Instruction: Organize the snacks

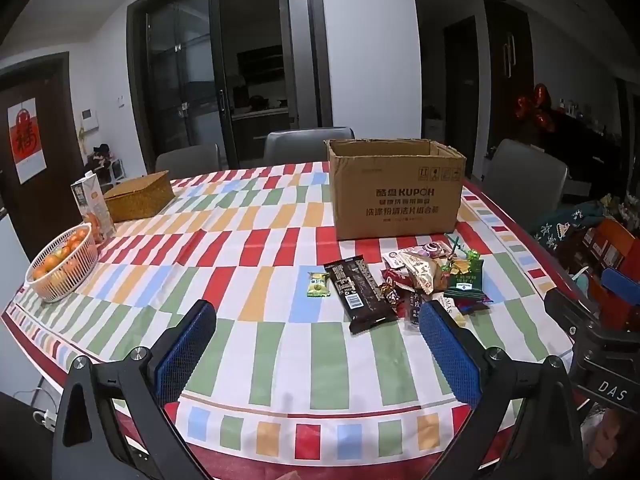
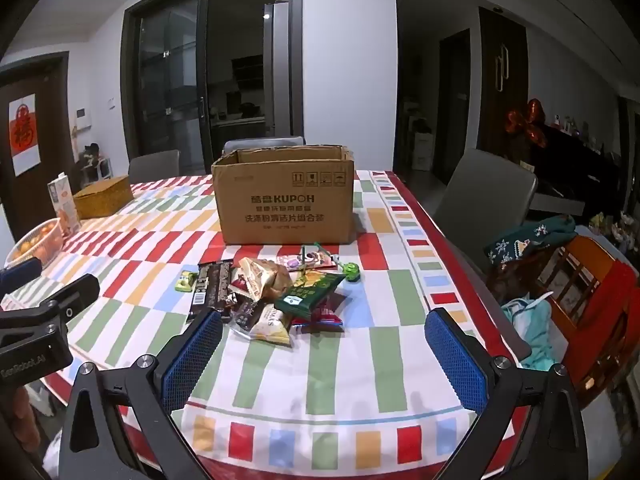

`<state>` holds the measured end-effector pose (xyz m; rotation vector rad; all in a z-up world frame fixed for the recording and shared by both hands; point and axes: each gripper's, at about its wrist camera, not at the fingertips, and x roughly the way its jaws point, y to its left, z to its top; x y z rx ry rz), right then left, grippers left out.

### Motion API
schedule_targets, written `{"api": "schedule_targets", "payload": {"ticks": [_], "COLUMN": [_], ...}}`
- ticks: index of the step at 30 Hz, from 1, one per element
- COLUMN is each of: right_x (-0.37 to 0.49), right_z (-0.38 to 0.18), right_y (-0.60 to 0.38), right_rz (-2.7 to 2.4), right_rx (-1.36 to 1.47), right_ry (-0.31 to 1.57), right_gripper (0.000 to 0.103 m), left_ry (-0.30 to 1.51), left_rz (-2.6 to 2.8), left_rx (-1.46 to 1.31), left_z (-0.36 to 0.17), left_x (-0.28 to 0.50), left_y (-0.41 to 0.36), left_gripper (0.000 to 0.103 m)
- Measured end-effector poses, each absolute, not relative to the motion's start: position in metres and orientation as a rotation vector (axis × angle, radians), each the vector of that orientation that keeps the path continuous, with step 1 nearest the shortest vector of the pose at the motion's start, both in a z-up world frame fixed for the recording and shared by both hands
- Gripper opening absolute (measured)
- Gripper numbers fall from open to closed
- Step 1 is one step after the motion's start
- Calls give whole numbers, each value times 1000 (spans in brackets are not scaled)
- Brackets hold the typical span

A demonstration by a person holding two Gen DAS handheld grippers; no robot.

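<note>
Left gripper [image 1: 318, 322] is held over the near edge of the bench [image 1: 256, 344], tilted down, fingers [image 1: 188, 344] spread wide with nothing between them. Right gripper [image 2: 324, 332] is held likewise, fingers [image 2: 456, 356] released and empty.

Snacks [image 2: 276, 292] are heaped on the striped cloth, at about 12 o'clock from the right gripper and 1 o'clock from the left. In the heap: a green bag [image 2: 310, 294] on top, a tan wrapped pastry [image 2: 262, 276], a pale packet [image 2: 272, 326] at the near side. A long dark bar [image 1: 360, 292] lies at the heap's 9 o'clock edge, touching it. A small green candy [image 1: 318, 284] lies just beside the bar, apart from the heap.

An open carton [image 1: 396, 188] stands upright at 12 o'clock from the heap, just beyond it; its inside cannot be seen.

At the left gripper's 10 o'clock: a white basket [image 1: 60, 268] of oranges, a juice carton [image 1: 92, 208] just behind it, a woven box [image 1: 138, 196] further back. All are well apart from the snacks.

Grey chairs [image 1: 308, 142] are set along the far side.
</note>
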<state>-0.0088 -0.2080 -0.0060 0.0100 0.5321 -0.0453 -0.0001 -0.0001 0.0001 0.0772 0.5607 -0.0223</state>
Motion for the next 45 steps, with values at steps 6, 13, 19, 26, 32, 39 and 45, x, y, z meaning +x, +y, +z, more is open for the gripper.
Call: {"api": "schedule_targets", "payload": {"ticks": [6,13,19,26,32,39,45], "right_x": [-8,-9,-9,-10,-29,-14,-8], "right_z": [-7,-6,-7,-7,-3,-5,-6], "right_y": [-208,-208,-207,-206,-205,-205,-205], "right_rz": [-44,-42,-40,-38,-38,-41,-39], "right_rx": [7,9,7,4,8,9,9], "right_ry": [535,538,542,539,534,534,539], "right_gripper": [103,103,103,103,103,103,103], "left_ry": [564,562,563,558,558,555,555], "left_rz": [-42,-49,-42,-43,-43,-41,-45], "left_rx": [76,67,74,74,74,76,74], "left_z": [-4,-5,-2,1,1,3,4], "left_x": [-1,-6,-5,-4,-5,-5,-5], "left_y": [-3,1,1,2,1,1,-1], "left_gripper": [103,103,103,103,103,103,103]}}
